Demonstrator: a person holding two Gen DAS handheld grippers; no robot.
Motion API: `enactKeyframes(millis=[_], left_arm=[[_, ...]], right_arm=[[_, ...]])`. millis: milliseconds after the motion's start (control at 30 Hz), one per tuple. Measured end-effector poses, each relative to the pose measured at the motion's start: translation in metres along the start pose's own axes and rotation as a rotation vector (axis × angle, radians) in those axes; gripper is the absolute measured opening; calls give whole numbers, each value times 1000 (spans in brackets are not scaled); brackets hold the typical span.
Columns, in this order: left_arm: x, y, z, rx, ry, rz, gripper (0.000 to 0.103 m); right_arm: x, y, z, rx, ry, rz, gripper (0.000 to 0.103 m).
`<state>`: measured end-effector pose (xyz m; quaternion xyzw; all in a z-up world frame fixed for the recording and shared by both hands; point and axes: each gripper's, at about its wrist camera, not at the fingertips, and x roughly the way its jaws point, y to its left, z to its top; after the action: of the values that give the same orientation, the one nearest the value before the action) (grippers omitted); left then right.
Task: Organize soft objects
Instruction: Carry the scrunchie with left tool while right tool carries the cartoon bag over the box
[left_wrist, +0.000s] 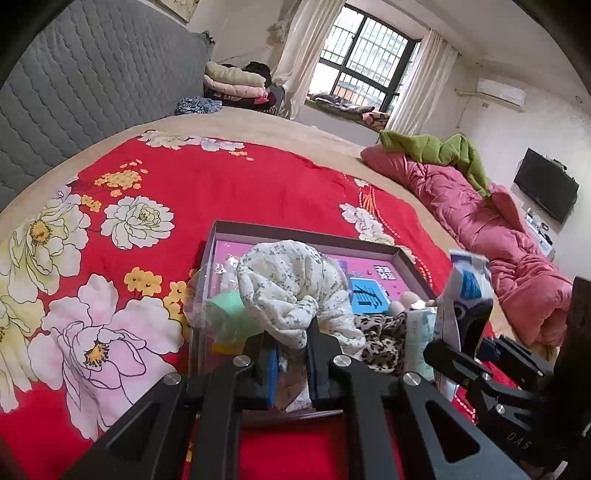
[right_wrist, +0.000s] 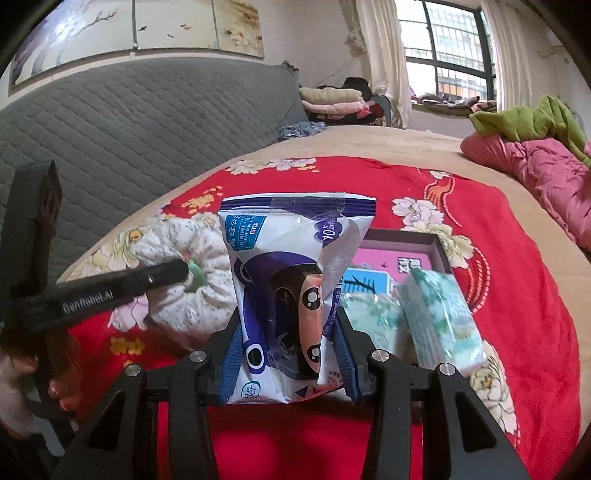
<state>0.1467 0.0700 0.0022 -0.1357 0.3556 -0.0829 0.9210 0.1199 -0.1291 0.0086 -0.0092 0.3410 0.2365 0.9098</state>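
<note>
- Left wrist view:
  - Cloth (left_wrist: 291, 288), white with small flowers, bunches up right ahead of the left gripper (left_wrist: 291, 354); the jaws are nearly closed and pinch its lower fold, so it is held, hanging over the near end of the box (left_wrist: 303, 236).
  - Box lies on the red quilt (left_wrist: 221, 184), its long axis running away from the camera and slightly right; its far half shows bare pink floor, its near half is crowded with a leopard cloth (left_wrist: 384, 339) and a green item under clear wrap.
  - Right gripper (left_wrist: 469, 343) comes in from the right edge with the wipes pack (left_wrist: 469, 284), just beside the box's right wall.

- Right wrist view:
  - Pack (right_wrist: 291, 291) stands upright between the right gripper's (right_wrist: 291, 354) jaws, which are about half open and press its lower sides; its long axis points up and away.
  - Box (right_wrist: 436, 243) lies ahead and to the right of the pack, with two tissue packs (right_wrist: 436, 317) near its close right corner.
  - Left gripper (right_wrist: 173, 273) reaches in from the left, its tip in the cloth (right_wrist: 184, 295), left of the pack.
  - By my reading, the right hand is nearer the open pink floor, and the pack must travel forward and rightward to reach it.
</note>
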Motion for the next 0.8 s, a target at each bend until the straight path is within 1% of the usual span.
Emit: enactKeyframes(millis=[67,200,400,600,800], left_arm=[[3,0,0,5,4,15,12],[7,0,-2,7,16,18,12],[11,1,-3,12,26,27,12],[15,2,-1,3,31,37,12],[17,2,-2,10,43,65,13]], right_arm=[[6,1,3,0,1,6,46],[19,1,5,-5,17,8,46],[39,1,0,-17,68,-18,46],[45,2,-4,-48,76,-33,48],[46,4,-6,-53,71,-39,48]])
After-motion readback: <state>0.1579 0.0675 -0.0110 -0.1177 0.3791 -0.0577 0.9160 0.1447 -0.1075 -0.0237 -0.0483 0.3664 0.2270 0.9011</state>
